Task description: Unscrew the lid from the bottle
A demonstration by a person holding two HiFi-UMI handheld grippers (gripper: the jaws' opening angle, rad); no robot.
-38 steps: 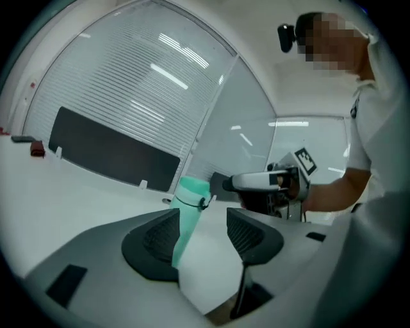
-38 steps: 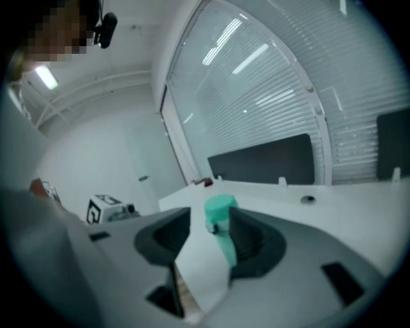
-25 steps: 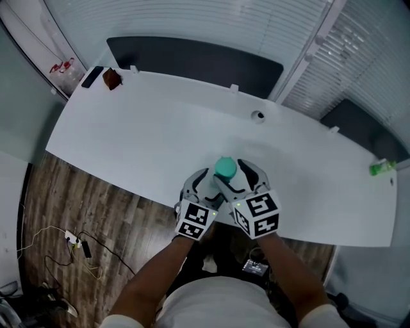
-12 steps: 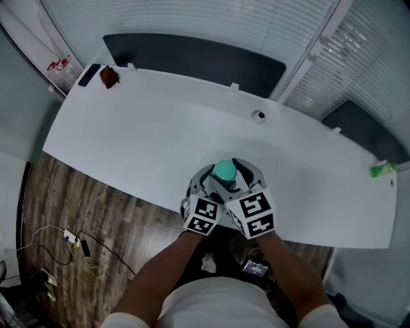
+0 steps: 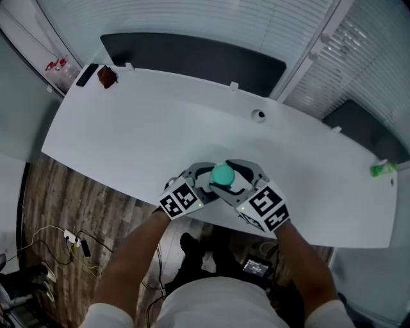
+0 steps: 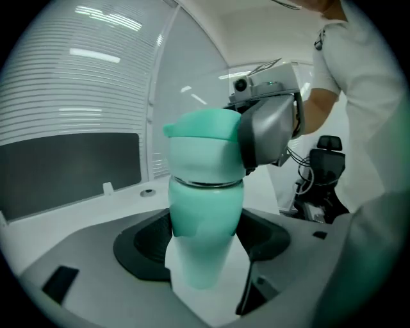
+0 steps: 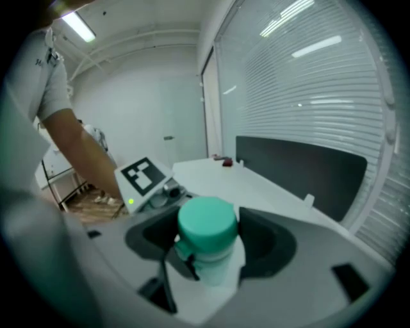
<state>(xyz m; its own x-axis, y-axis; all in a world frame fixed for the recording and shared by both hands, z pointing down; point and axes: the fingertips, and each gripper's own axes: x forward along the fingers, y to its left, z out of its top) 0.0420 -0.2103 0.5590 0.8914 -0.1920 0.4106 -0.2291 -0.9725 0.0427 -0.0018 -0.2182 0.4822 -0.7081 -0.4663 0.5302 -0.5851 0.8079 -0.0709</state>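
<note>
With the left tool (image 6: 204, 246) gripping the green bottle (image 6: 205, 211) by its body at the desk's (image 5: 141, 134) near edge and the right tool (image 7: 206, 242) gripping its lid (image 5: 223, 174), the tools' rear ends are swinging apart versus a moment ago, suggesting the unscrewing twist is beginning.

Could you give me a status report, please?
Left gripper shut on bottle body. Right gripper shut on lid. Lid seated on bottle. Nothing obstructing.

Office: white desk (image 5: 160, 134), window blinds (image 5: 224, 19).
</note>
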